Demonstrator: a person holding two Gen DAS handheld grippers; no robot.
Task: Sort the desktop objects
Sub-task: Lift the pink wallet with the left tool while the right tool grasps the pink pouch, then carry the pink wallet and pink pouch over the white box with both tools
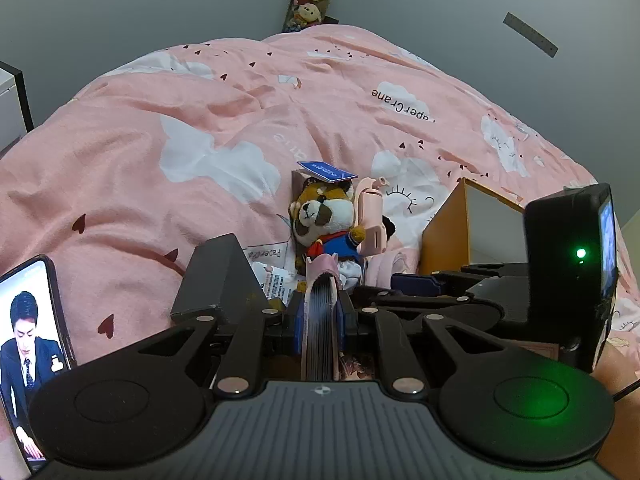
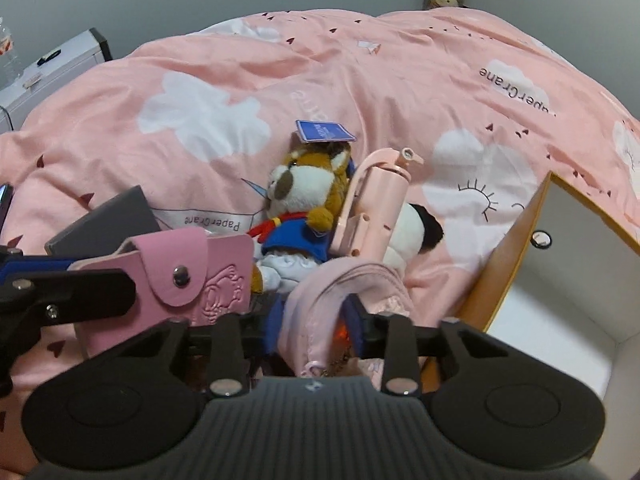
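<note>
My left gripper [image 1: 319, 316] is shut on a pink card wallet [image 1: 320, 320], held edge-on; the wallet also shows in the right wrist view [image 2: 192, 280] with its snap flap. My right gripper [image 2: 316, 320] is shut on a pink cloth item [image 2: 344, 300]. Ahead on the pink bedspread lie a brown plush toy in blue clothes [image 1: 324, 220] [image 2: 304, 204], a blue card [image 1: 326, 170] [image 2: 324, 131] above its head, a pink bottle-shaped object [image 1: 372, 216] [image 2: 376, 204] and a black-and-white plush [image 2: 416, 232].
An orange box with white inside [image 2: 560, 272] [image 1: 452, 228] stands open at the right. A grey box [image 1: 220, 276] [image 2: 108, 216] lies left of the toys. A phone with a lit screen [image 1: 28, 352] is at far left. The other gripper's body [image 1: 568, 272] is at right.
</note>
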